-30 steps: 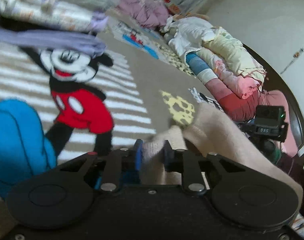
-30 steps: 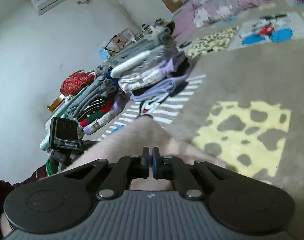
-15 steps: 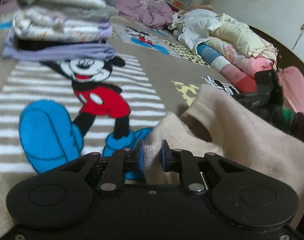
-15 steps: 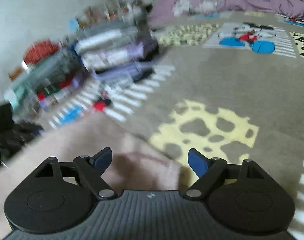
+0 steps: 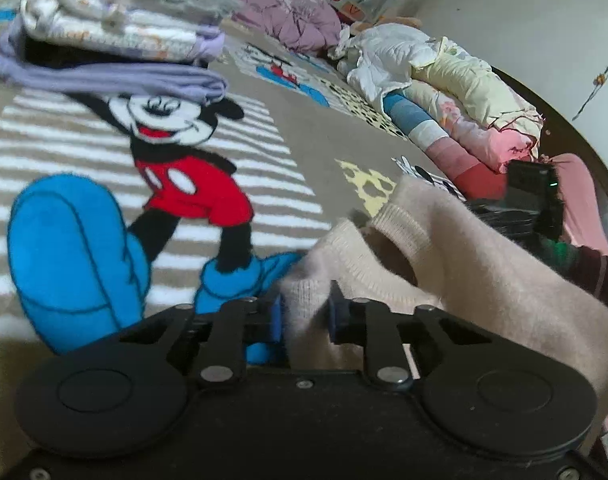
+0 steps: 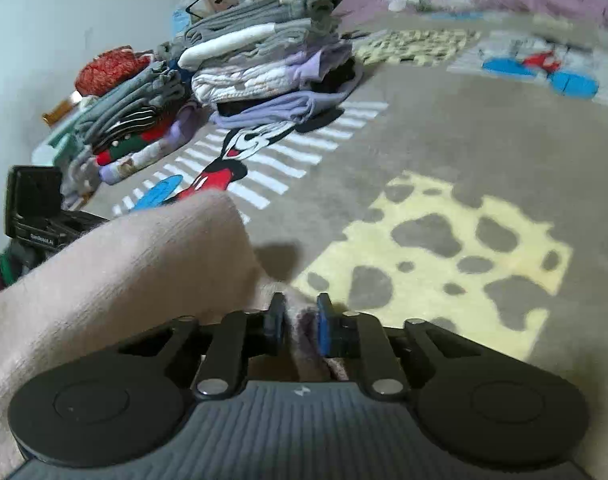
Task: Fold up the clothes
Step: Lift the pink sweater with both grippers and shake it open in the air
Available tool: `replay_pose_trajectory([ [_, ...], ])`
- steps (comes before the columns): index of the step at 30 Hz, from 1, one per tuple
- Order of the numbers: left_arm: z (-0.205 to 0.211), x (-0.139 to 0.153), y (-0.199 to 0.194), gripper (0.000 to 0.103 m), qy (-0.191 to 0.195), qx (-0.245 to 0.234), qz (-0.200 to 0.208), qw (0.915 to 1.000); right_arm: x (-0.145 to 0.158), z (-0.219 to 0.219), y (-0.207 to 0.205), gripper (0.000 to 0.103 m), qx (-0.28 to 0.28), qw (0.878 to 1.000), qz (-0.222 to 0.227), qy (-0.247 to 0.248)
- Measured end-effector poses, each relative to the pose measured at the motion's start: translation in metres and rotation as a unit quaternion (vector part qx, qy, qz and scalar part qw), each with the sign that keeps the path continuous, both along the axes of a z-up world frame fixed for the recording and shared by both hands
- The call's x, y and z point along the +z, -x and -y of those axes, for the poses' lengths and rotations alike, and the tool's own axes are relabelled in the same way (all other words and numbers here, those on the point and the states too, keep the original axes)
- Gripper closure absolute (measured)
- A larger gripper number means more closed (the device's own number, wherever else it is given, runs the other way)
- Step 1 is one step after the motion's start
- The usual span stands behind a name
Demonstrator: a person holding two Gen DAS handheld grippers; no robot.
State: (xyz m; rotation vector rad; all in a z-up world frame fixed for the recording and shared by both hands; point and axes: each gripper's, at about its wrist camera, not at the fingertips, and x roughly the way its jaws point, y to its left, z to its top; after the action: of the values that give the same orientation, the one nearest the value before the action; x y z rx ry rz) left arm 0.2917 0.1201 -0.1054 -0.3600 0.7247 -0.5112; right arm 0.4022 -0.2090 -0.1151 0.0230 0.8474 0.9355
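A beige knit sweater (image 5: 483, 264) is held up over the carpet between my two grippers. My left gripper (image 5: 304, 316) is shut on its edge beside the ribbed neckline. In the right wrist view the same sweater (image 6: 124, 272) drapes to the left, and my right gripper (image 6: 300, 324) is shut on a bunched fold of it. The rest of the sweater hangs below the frames, out of sight.
A stack of folded clothes (image 5: 116, 32) sits on the Mickey Mouse carpet (image 5: 176, 160) ahead; it also shows in the right wrist view (image 6: 272, 64), with a second stack (image 6: 128, 120) to its left. A heap of unfolded clothes (image 5: 455, 100) lies at right.
My right gripper let go of the sweater and opened wide half a second ago, and has now shut on it again. My left gripper kept its hold and moved slightly.
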Motion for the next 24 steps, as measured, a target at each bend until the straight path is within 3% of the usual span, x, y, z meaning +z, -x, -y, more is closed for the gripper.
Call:
replay_pose_trajectory([
  [5, 0.008, 0.025, 0.018, 0.088, -0.037, 0.017, 0.045, 0.9981, 0.040, 0.013, 0.027, 0.089, -0.031, 0.998, 0.051, 0.000],
  [14, 0.019, 0.096, 0.045, 0.088, -0.063, 0.059, 0.116, 0.9895, 0.132, 0.044, 0.067, 0.090, -0.074, 0.987, 0.140, 0.019],
  [24, 0.032, 0.201, 0.027, 0.088, -0.144, 0.062, 0.205, 0.9661, 0.215, 0.058, 0.078, 0.091, -0.117, 0.964, 0.234, 0.049],
])
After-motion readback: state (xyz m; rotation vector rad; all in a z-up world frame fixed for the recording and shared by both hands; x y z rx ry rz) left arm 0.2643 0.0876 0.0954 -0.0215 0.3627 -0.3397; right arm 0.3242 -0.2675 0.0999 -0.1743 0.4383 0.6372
